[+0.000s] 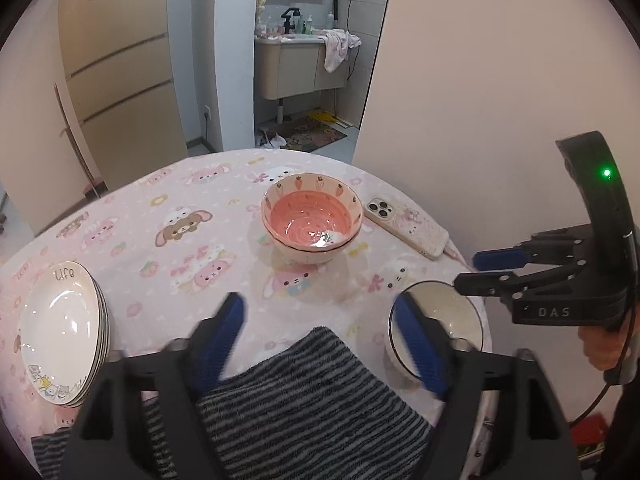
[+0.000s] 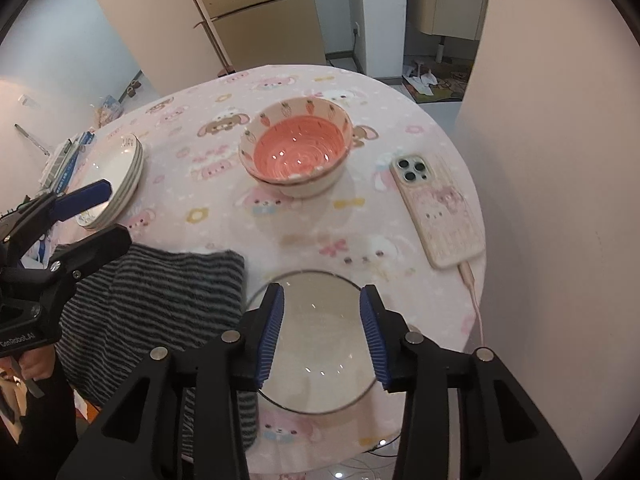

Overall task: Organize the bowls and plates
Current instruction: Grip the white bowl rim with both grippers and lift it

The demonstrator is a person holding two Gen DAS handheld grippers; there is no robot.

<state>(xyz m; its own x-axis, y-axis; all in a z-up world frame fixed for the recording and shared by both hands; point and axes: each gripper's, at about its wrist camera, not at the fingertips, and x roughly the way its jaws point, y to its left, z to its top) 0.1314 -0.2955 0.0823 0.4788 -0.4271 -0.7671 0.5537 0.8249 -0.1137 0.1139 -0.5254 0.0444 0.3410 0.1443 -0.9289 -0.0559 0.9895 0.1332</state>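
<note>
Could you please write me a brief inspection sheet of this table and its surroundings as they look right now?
Surface: round table under a pink cartoon-animal cloth.
Job's things: two nested carrot-print bowls at centre; stack of white plates on the left; pale dark-rimmed bowl at the near right edge.
Clutter: striped grey towel at the near edge; phone in a pink case, face down.
Grippers: left gripper open above the towel; right gripper open, its fingers either side of the pale bowl, contact unclear.
Cables: pink charging cable plugged into the phone, running off the table edge.
Surroundings: fridge, bathroom vanity, plain wall on the right.
</note>
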